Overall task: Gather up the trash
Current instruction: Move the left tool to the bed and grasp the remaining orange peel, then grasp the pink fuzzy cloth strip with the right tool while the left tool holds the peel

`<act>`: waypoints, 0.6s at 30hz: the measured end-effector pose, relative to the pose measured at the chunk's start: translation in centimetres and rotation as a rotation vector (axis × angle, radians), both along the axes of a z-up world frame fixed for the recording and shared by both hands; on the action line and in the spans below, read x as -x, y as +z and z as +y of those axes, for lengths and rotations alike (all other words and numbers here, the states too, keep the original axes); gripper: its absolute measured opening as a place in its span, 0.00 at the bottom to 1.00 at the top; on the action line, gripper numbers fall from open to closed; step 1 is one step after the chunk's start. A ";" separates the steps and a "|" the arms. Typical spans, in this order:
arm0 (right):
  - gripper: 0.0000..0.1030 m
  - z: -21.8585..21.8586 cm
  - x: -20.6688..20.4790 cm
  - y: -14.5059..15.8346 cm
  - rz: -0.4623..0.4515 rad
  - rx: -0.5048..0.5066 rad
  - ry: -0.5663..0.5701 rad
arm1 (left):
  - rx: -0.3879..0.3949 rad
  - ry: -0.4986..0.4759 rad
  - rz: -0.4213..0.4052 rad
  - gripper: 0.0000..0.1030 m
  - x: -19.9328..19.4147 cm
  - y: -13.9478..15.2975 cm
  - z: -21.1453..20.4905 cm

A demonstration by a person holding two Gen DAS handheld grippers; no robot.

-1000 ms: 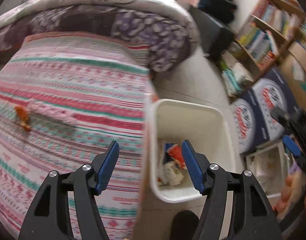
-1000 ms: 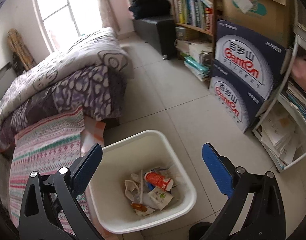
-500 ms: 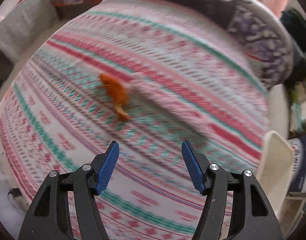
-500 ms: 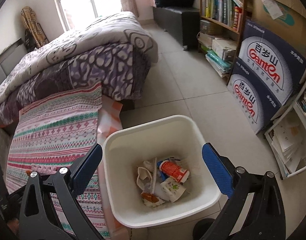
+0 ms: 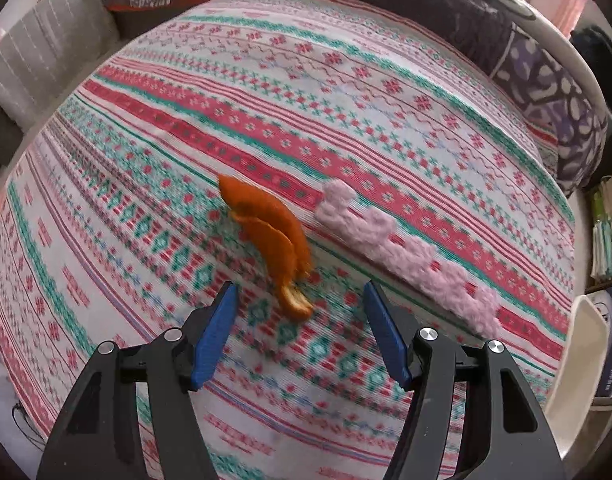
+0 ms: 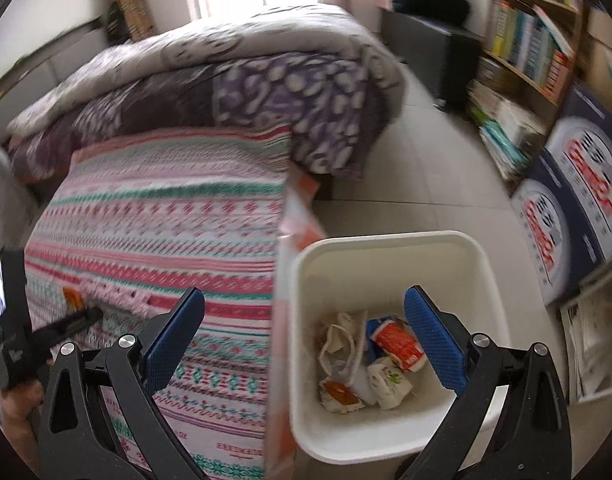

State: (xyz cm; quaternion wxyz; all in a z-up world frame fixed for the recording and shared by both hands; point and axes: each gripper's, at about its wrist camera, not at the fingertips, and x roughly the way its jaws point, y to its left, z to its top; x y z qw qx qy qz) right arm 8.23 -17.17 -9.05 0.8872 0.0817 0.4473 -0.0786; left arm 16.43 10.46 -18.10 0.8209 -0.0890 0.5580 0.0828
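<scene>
A curled orange peel [image 5: 270,232] lies on the striped bedspread [image 5: 345,100]. My left gripper [image 5: 300,300] hangs open just above it, and the peel's near tip sits between the blue pads [image 5: 216,332] without touching them. In the right wrist view the same peel [image 6: 72,296] shows far left, by the left gripper's finger [image 6: 76,320]. My right gripper [image 6: 304,292] is open and holds nothing. It straddles the bed's edge and the white bin [image 6: 385,238], which holds crumpled wrappers and cartons [image 6: 397,344].
A pink knitted strip [image 5: 405,256] lies on the bedspread right of the peel. A purple and grey quilt [image 6: 266,92] is heaped at the bed's far end. Printed blue boxes [image 6: 577,208] and a bookshelf [image 6: 525,52] line the right wall across a tiled floor [image 6: 425,160].
My left gripper has swung from over the bin to the bed and closed in on the orange peel. My right gripper has drifted left and rolled, with the bin still beneath it.
</scene>
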 end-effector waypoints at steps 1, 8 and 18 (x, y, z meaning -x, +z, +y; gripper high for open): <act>0.93 0.6 -0.3 -0.2 0.003 0.002 0.017 | -0.002 -0.002 -0.006 0.60 -0.1 0.0 0.3; 0.93 6.0 -2.1 -2.1 0.014 0.035 0.187 | 0.021 -0.010 -0.030 0.15 0.9 0.8 3.0; 0.93 13.3 -3.3 -4.3 0.020 0.071 0.402 | 0.057 0.041 -0.013 0.13 4.1 1.9 9.0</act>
